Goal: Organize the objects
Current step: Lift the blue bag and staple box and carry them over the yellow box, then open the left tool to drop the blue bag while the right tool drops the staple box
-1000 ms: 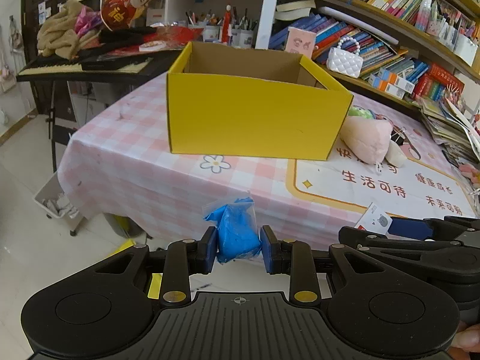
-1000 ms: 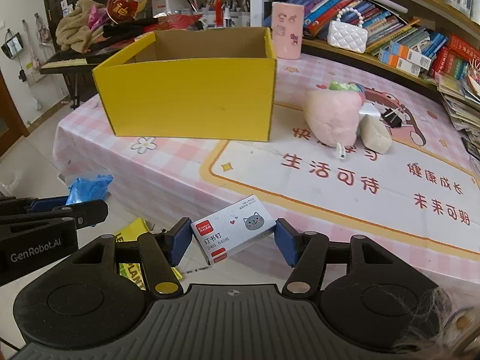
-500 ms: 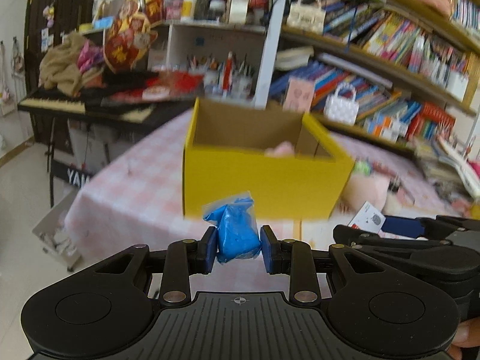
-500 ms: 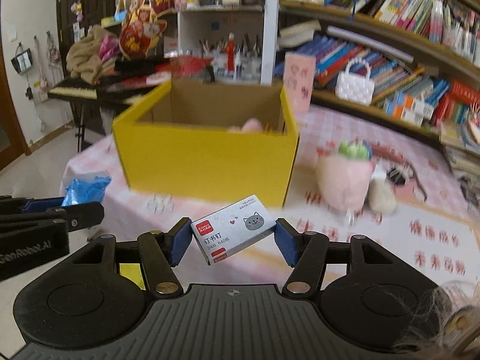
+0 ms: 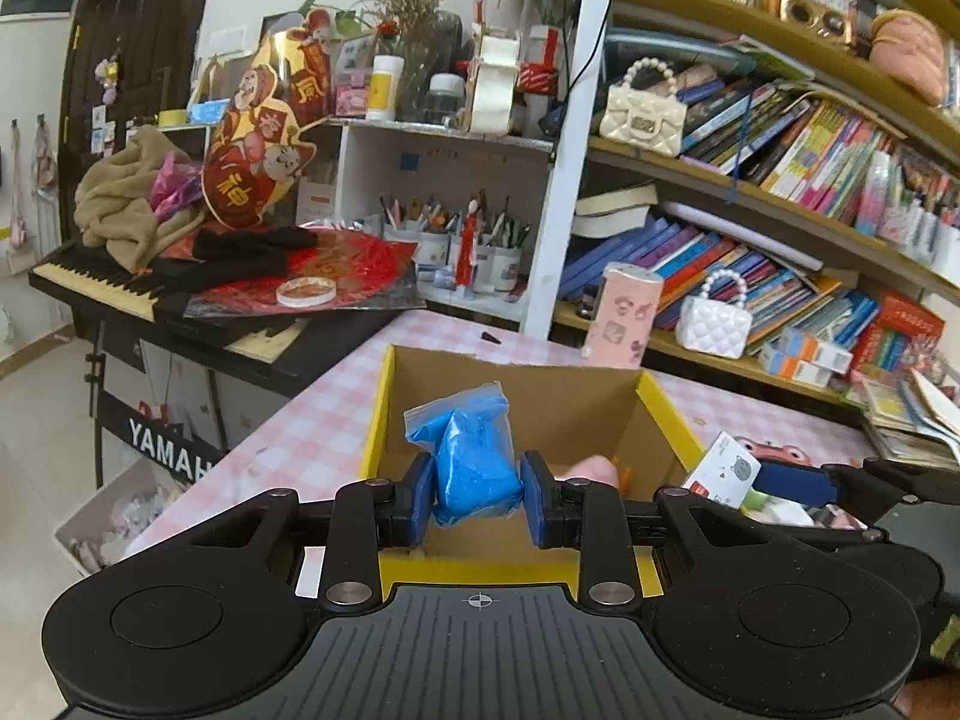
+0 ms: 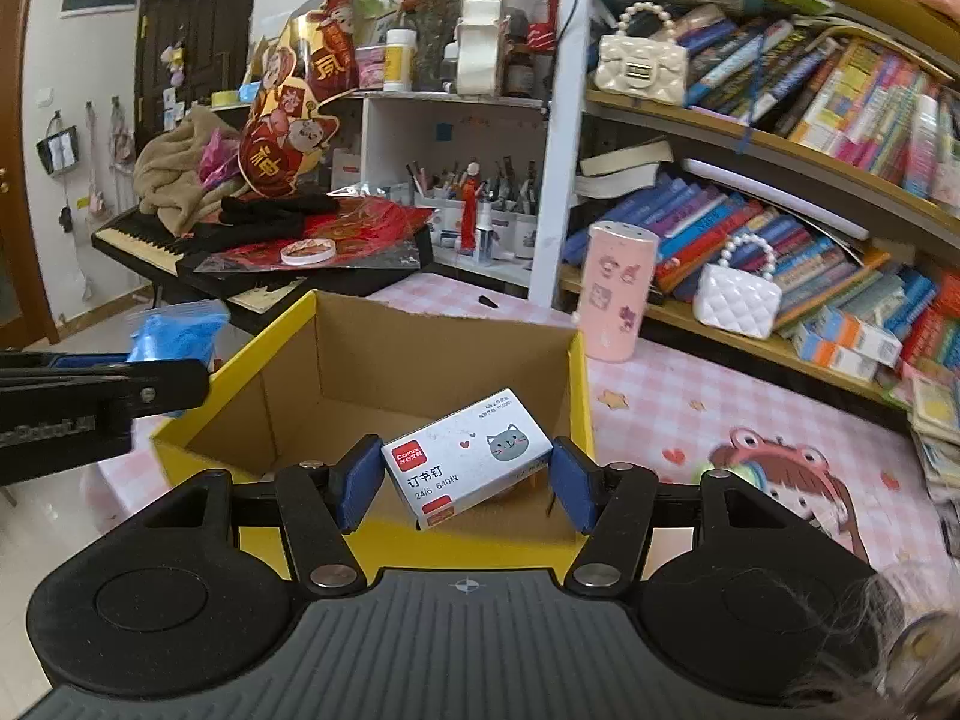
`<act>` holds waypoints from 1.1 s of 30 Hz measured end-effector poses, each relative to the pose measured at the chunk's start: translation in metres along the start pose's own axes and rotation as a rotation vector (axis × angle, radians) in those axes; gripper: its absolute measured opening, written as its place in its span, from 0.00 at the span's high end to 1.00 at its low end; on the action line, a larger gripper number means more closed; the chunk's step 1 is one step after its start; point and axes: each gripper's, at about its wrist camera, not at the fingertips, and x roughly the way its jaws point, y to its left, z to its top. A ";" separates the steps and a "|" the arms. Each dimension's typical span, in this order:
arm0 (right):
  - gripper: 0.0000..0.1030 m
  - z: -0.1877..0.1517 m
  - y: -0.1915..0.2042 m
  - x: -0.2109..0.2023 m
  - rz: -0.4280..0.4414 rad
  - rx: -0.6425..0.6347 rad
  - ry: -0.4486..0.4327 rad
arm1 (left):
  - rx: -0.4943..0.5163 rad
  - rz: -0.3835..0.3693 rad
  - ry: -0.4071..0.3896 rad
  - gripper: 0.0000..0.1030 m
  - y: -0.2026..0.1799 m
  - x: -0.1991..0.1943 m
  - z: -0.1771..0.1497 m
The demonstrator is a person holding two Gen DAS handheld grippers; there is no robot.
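My left gripper (image 5: 477, 498) is shut on a blue clay bag (image 5: 474, 456) and holds it above the open yellow cardboard box (image 5: 666, 414). My right gripper (image 6: 465, 483) is shut on a white staples box with a cat drawing (image 6: 465, 456), held over the same yellow box (image 6: 579, 384). The blue bag (image 6: 174, 330) also shows at the left of the right wrist view. A pink item (image 5: 594, 468) lies inside the box, mostly hidden.
The box stands on a pink checked tablecloth (image 6: 690, 414). A pink cylinder (image 6: 615, 294) and a white quilted purse (image 6: 741, 300) stand behind it by the bookshelf (image 6: 810, 150). A cluttered keyboard (image 5: 120, 282) is at the left.
Both grippers have risen and moved forward from the table's front edge to above the yellow box, each still holding its object.
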 end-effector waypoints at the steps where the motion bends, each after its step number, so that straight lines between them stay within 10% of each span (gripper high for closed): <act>1: 0.44 0.002 -0.001 0.007 0.005 -0.010 0.004 | -0.005 0.002 0.006 0.72 -0.002 0.009 0.002; 17: 0.44 0.004 -0.015 0.109 0.120 -0.123 0.171 | 0.004 0.090 0.171 0.72 -0.015 0.112 0.000; 33: 0.43 0.008 -0.012 0.127 0.221 -0.219 0.235 | -0.032 0.126 0.233 0.70 -0.012 0.139 -0.009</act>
